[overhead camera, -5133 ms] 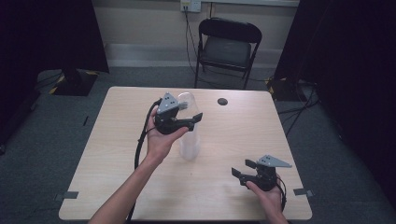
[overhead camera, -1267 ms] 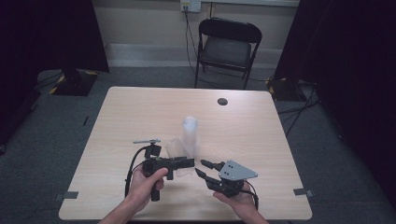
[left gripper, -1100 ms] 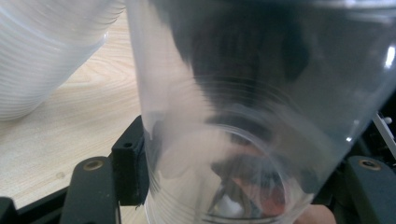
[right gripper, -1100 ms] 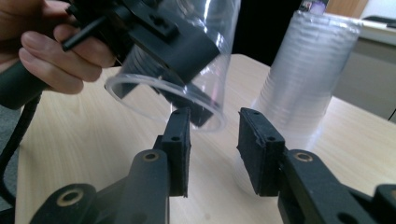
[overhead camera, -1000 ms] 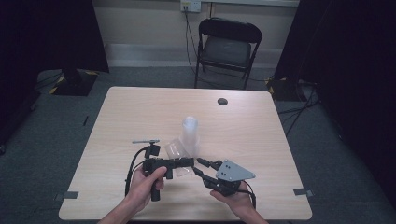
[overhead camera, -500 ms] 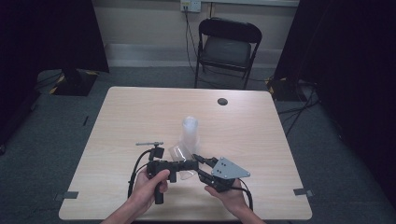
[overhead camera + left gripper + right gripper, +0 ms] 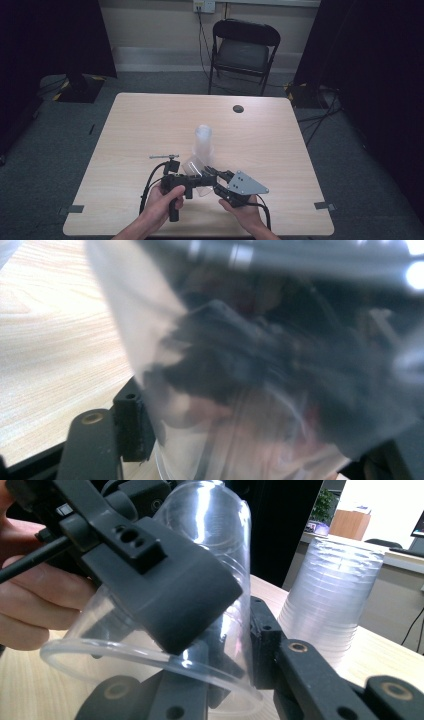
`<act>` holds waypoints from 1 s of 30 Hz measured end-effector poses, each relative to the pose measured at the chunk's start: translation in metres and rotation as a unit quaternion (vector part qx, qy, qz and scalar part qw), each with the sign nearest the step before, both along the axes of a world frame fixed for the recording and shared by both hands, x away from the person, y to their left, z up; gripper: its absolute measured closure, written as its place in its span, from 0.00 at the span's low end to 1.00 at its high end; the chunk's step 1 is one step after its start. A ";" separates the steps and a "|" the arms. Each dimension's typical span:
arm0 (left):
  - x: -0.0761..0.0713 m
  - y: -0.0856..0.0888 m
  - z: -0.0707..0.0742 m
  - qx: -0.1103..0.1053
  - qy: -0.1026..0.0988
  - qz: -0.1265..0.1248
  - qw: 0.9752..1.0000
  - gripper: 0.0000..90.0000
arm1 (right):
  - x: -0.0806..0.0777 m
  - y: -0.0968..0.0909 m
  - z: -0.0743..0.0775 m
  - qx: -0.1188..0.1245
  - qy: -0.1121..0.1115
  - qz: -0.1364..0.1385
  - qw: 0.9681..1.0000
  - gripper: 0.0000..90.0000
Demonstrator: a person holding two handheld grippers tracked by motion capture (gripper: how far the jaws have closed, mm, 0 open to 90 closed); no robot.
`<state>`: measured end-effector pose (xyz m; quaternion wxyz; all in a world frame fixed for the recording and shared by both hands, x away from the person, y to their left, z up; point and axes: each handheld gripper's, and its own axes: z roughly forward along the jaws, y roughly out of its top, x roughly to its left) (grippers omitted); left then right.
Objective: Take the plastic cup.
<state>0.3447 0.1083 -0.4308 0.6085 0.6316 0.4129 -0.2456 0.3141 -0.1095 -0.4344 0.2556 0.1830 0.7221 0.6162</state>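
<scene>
Both grippers meet at the near edge of the wooden table [image 7: 130, 125], over a single clear plastic cup [image 7: 196, 167] that lies tilted between them.

Left gripper [image 7: 197, 178]: held in the person's left hand [image 7: 161, 200], pointing toward the right. In the right gripper view one of its black jaws lies across the outside of the cup [image 7: 210, 555] wall, pressed against it, with the left hand [image 7: 35, 600] behind. In the left gripper view the clear plastic [image 7: 240, 365] sits right against the lens, blurred, with a dark mass seen through it. The second jaw appears to be on the far side of the wall, so the left gripper looks clamped on the cup, though the blur leaves this not certain.

Right gripper [image 7: 215, 177]: held in the right hand [image 7: 245, 212], grey three-cornered plate on top, pointing left. In its own view the cup's rim sits down between its two jaws, one jaw inside the mouth and the other outside, with the wall pinched between them; it grasps the cup at the rim.

Stack of clear plastic cups [image 7: 203, 140]: stands upside down, upright, on the table just beyond the grippers; in the right gripper view it [image 7: 330, 595] rises at the right, apart from the held cup.

Small dark round object [image 7: 238, 108] near the table's far edge, too small to identify. Black folding chair [image 7: 242, 47] stands beyond the table.
</scene>
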 end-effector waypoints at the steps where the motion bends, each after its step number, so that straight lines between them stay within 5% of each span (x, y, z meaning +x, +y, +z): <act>1: 0.000 0.000 0.000 0.003 -0.004 0.001 1.000 0.33 | 0.000 0.000 0.000 -0.003 -0.001 -0.002 1.000 0.91; 11: 0.002 0.002 0.003 0.012 -0.035 0.015 0.999 0.22 | 0.001 -0.006 0.001 -0.002 0.003 -0.008 1.000 0.98; 30: 0.003 0.013 0.009 0.022 -0.084 0.044 0.995 0.18 | -0.003 -0.012 0.002 -0.005 0.019 0.010 1.000 0.99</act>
